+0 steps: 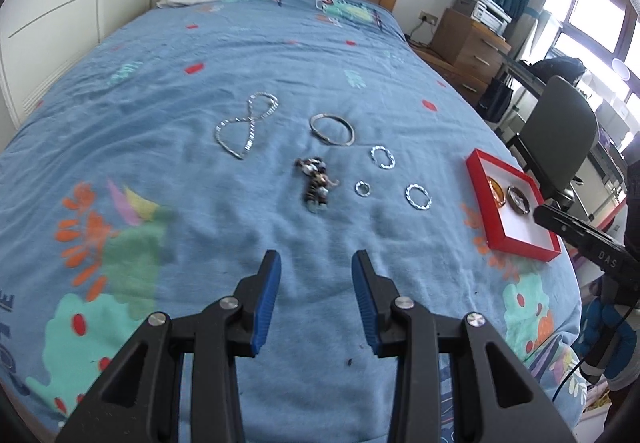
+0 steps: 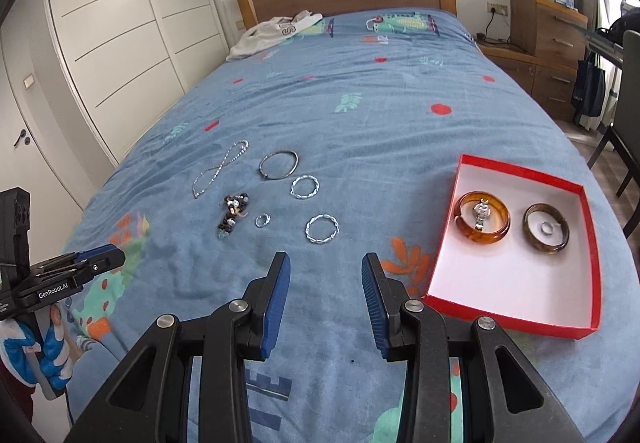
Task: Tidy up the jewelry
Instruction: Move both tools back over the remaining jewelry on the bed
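Both left gripper (image 1: 316, 263) and right gripper (image 2: 326, 267) hover released, empty. Loose silver rings, bangles and chain (image 2: 218, 171) lie on blue patterned bed (image 2: 400, 131); shallow red cardboard tray (image 2: 592, 243) beside. Risk: soft bedding lets thin small silver ring (image 2: 263, 220) slip from fingers.

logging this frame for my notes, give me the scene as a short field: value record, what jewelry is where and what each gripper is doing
surface: blue bedspread
box: red box, open, white inside, on the bed's right side
in box: amber bangle around a small silver piece; brown bangle around a ring
loose on bed: chain necklace, large silver bangle, two twisted rings, small ring, dark beaded piece
left gripper: open, empty, above the bedspread
right gripper: open, empty
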The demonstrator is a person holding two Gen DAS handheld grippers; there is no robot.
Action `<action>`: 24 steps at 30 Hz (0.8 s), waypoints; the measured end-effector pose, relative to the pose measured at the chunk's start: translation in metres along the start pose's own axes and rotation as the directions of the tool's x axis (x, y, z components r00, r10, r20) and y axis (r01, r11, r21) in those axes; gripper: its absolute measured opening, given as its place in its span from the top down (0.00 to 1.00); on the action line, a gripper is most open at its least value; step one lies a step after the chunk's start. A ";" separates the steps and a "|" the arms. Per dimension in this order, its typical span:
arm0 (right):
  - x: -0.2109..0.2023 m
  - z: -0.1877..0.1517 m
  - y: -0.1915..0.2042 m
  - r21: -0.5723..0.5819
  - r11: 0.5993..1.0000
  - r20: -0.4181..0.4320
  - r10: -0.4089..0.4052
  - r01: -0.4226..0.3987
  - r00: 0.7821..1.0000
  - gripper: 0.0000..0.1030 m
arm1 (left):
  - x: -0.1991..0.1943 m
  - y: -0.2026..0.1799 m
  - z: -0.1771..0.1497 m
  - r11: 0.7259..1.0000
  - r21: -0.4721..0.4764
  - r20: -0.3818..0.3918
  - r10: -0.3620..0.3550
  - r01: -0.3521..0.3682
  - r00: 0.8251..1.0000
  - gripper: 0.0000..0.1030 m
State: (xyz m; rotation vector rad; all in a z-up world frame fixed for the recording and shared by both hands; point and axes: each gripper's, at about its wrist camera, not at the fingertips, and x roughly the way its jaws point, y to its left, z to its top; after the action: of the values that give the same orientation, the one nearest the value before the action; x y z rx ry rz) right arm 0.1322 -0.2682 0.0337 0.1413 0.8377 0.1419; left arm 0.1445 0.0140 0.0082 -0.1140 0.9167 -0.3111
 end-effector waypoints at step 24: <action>0.087 -0.005 -0.013 0.034 0.998 -0.108 0.063 -0.060 0.992 0.64 | 0.082 -0.006 0.009 1.000 -0.001 -0.104 -0.031 0.031 0.994 0.66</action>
State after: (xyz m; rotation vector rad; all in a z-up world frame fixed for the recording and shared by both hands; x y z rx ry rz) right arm 0.1867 -0.2650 -0.0351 0.1893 0.9450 0.1966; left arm 0.1967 -0.0175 -0.0476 -0.1127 1.0193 -0.3487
